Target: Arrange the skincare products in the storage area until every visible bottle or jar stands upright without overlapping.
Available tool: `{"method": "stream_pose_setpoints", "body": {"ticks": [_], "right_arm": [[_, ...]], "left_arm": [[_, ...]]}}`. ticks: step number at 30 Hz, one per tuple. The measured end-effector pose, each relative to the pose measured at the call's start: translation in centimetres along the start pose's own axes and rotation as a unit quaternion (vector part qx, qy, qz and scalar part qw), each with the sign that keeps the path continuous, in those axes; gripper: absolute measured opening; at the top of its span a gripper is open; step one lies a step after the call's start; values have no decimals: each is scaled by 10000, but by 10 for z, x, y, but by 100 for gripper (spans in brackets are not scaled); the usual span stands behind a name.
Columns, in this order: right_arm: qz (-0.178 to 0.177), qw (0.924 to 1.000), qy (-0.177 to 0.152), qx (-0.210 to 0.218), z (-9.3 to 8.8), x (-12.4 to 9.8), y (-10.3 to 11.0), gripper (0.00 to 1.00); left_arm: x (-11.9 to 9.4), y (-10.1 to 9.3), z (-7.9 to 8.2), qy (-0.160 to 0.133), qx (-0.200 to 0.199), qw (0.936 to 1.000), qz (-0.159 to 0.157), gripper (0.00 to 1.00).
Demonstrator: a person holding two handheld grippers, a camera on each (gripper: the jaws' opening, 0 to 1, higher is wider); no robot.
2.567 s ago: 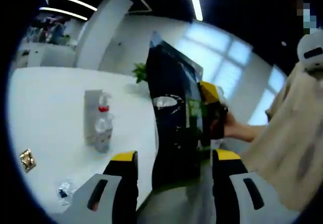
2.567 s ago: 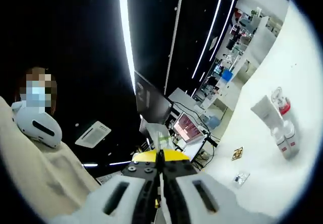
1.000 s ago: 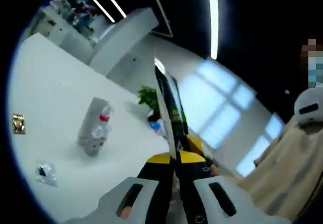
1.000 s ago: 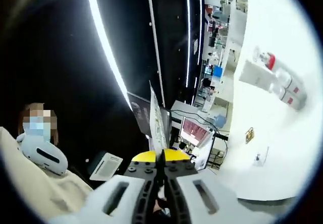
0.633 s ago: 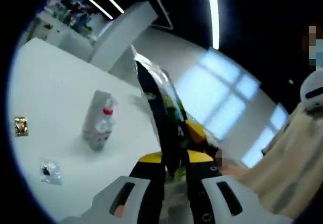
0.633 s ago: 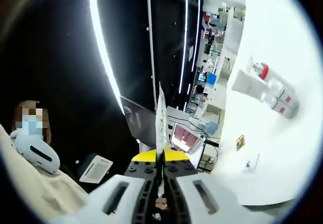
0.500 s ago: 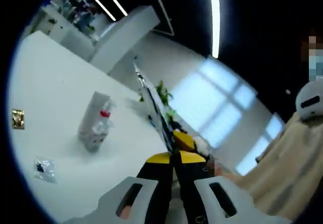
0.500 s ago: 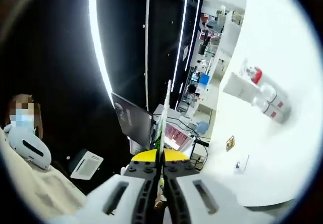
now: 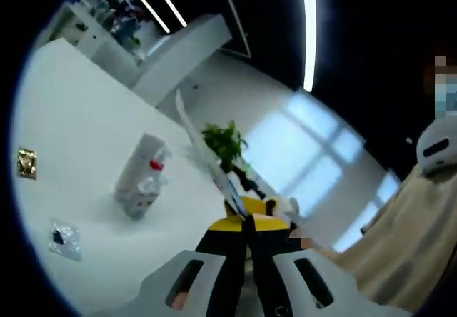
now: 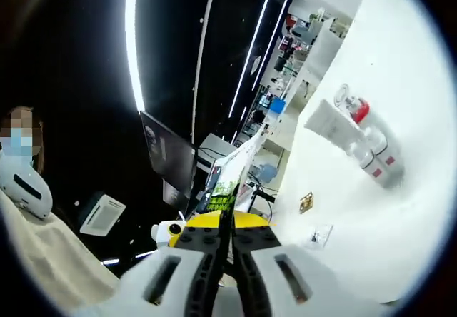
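Tilting sachet [image 9: 207, 161] between clamped claws [image 9: 246, 225].

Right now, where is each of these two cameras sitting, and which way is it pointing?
Left gripper view: rides the left gripper, looking along its closed jaws at a thin flat packet, over the white table; a beige sleeve shows.
Right gripper view: rides the right gripper, jaws closed on the packet.
Shared: the packet and clustered white skincare bottles.

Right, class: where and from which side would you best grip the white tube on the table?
Take the white tube across its flat faces, about mid-body, coming from its free side: the clear bottles crowd the other side, and its flat, thin shape suits two jaws.
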State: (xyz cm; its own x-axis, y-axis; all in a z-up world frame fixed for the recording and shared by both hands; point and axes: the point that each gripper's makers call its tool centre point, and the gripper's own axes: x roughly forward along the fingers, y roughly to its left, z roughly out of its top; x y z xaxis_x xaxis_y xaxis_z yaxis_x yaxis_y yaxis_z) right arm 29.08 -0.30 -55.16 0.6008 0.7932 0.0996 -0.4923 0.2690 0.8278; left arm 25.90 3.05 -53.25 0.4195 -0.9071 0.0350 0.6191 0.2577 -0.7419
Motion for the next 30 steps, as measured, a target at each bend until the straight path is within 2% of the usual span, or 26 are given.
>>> {"method": "stream_pose_setpoints", "body": {"ticks": [3, 13, 21, 30], "right_arm": [[-84, 9996, 189, -173, -5, 3, -5, 12], [-144, 9979, 552, -312, -15, 15, -15, 43], [-336, 9966, 661, -365, -18, 14, -29, 55], [-631, 9938, 778, -481, -25, 9, -46, 66]], "left_arm": [[0, 6, 2, -7, -18, 10000, 58, 0], [4, 35, 9, -19, -140, 9995, 275, 0], [6, 53, 10, 37, -189, 9989, 433, 0], [11, 74, 5, 234, -220, 9977, 597, 0]]}}
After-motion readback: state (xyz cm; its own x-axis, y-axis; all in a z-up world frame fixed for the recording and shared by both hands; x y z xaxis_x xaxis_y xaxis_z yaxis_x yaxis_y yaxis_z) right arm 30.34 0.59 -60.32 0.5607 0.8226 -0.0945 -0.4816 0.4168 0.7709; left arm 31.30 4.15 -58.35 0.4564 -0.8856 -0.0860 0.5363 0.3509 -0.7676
